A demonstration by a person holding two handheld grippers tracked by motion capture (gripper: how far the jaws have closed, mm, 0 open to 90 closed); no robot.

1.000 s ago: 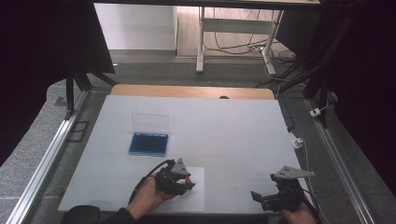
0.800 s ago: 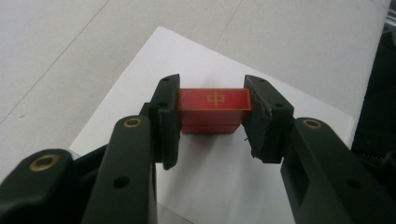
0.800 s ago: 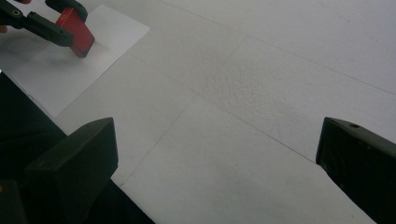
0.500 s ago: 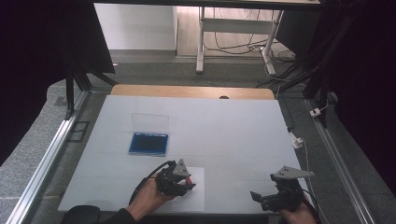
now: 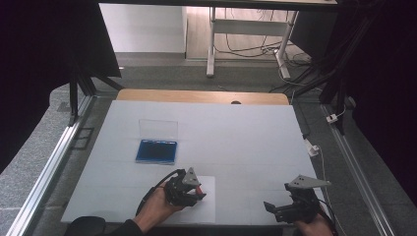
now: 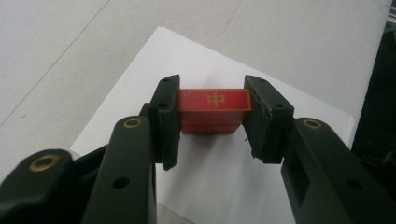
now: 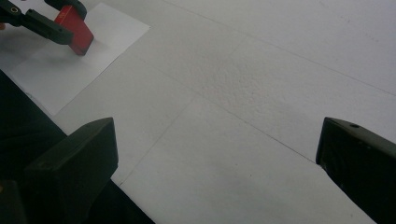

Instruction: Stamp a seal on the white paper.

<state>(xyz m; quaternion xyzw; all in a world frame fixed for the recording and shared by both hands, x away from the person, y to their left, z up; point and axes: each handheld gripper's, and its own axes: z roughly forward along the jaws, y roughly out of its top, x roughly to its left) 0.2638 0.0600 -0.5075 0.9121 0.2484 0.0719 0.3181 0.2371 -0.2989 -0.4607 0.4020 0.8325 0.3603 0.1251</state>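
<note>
A red block (image 6: 214,109) with a gold character on its top face sits between the jaws of my left gripper (image 6: 212,95), which is shut on its two ends. The block touches or hovers just over a white sheet of paper (image 6: 219,186). From above, the left gripper (image 5: 195,191) and the block (image 5: 198,189) are at the front of the table, left of centre, over the sheet (image 5: 207,209). My right gripper (image 5: 271,206) rests at the front right, open and empty (image 7: 215,135). Its view catches the red block (image 7: 77,30) far off at the upper left.
A blue flat case (image 5: 156,151) with a clear lid (image 5: 157,130) raised behind it lies on the white table mat (image 5: 246,142), beyond the left gripper. A wooden edge (image 5: 196,96) runs along the far side. Metal rails flank the table.
</note>
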